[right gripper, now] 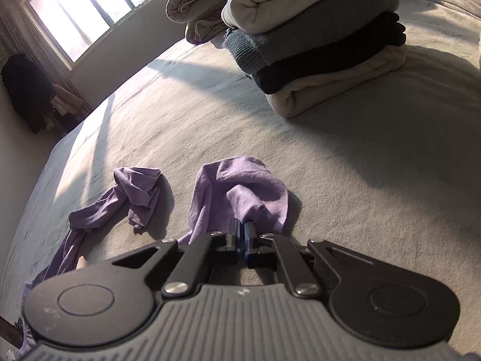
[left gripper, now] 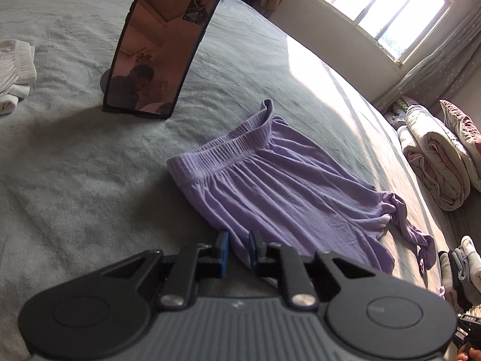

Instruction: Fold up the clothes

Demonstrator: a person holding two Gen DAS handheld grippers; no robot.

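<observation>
Purple pants (left gripper: 270,186) lie on the grey bed (left gripper: 75,180), waistband toward the phone, legs trailing right. My left gripper (left gripper: 239,242) is open, its blue pads straddling the near edge of the pants at the hip. In the right wrist view my right gripper (right gripper: 243,234) is shut on the end of one purple pant leg (right gripper: 240,192), bunched up in front of the jaws. The other leg (right gripper: 120,201) lies crumpled to the left on the bed (right gripper: 360,195).
A phone (left gripper: 162,45) stands upright on the bed behind the pants. White folded clothes (left gripper: 15,69) lie at far left. A stack of folded clothes (right gripper: 315,39) sits ahead right of my right gripper. Rolled duvets (left gripper: 436,162) lie by the window wall.
</observation>
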